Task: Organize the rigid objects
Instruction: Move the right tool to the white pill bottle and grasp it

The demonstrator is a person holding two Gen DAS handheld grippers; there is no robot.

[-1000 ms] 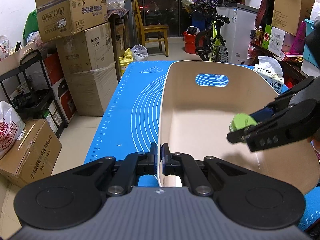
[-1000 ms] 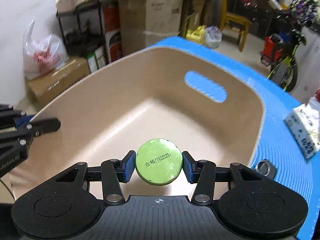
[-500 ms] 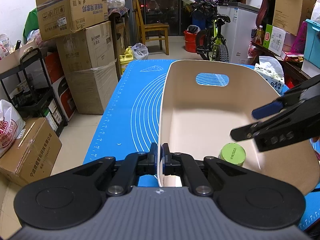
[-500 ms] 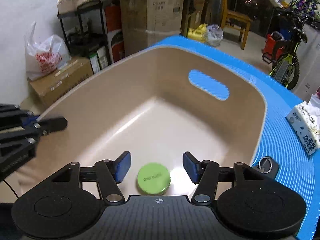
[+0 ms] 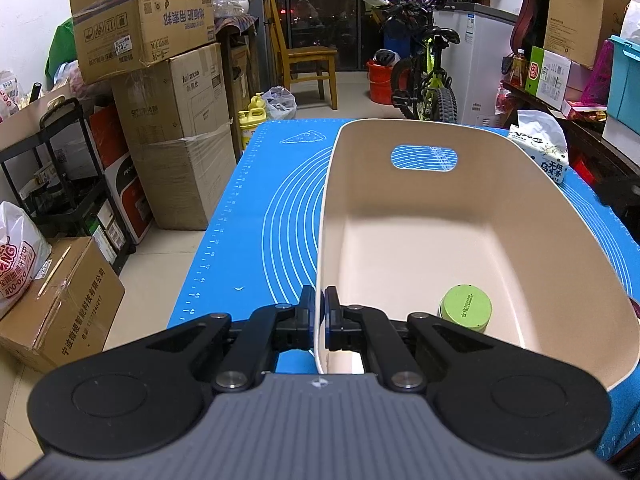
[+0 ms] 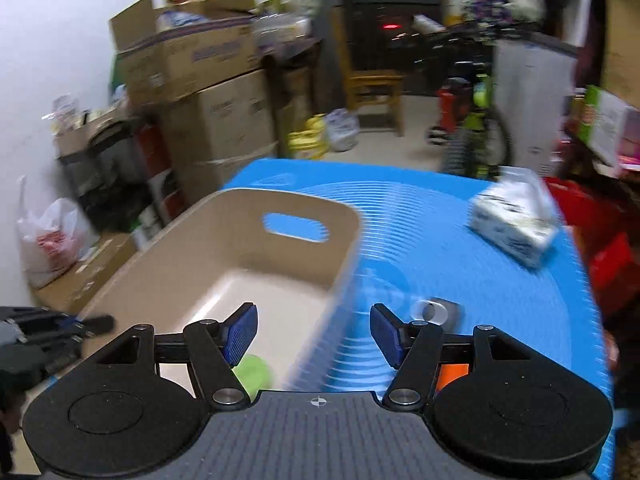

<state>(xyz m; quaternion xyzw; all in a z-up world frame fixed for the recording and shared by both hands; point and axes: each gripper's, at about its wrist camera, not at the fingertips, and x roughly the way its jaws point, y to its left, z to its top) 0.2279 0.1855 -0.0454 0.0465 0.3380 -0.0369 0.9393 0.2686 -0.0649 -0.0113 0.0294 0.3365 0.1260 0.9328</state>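
Note:
A beige plastic bin (image 5: 520, 184) with a handle cutout stands on the blue mat (image 5: 260, 216). My left gripper (image 5: 320, 316) is shut on the bin's near left rim. A green round tin (image 5: 465, 307) lies on the bin floor near the front; it also shows in the right wrist view (image 6: 256, 374). My right gripper (image 6: 314, 336) is open and empty, above the bin's right wall (image 6: 340, 264). A small grey metal object (image 6: 434, 311) and an orange item (image 6: 452, 374) lie on the mat to the right of the bin.
A tissue pack (image 5: 540, 152) sits on the mat at the far right, also in the right wrist view (image 6: 512, 228). Cardboard boxes (image 5: 176, 120), a black rack (image 5: 60, 184), a chair (image 5: 308, 64) and a bicycle (image 5: 424, 76) surround the table.
My right gripper let go of the green tin, which dropped onto the bin floor. It then opened wider and moved back to the right, out of the left wrist view.

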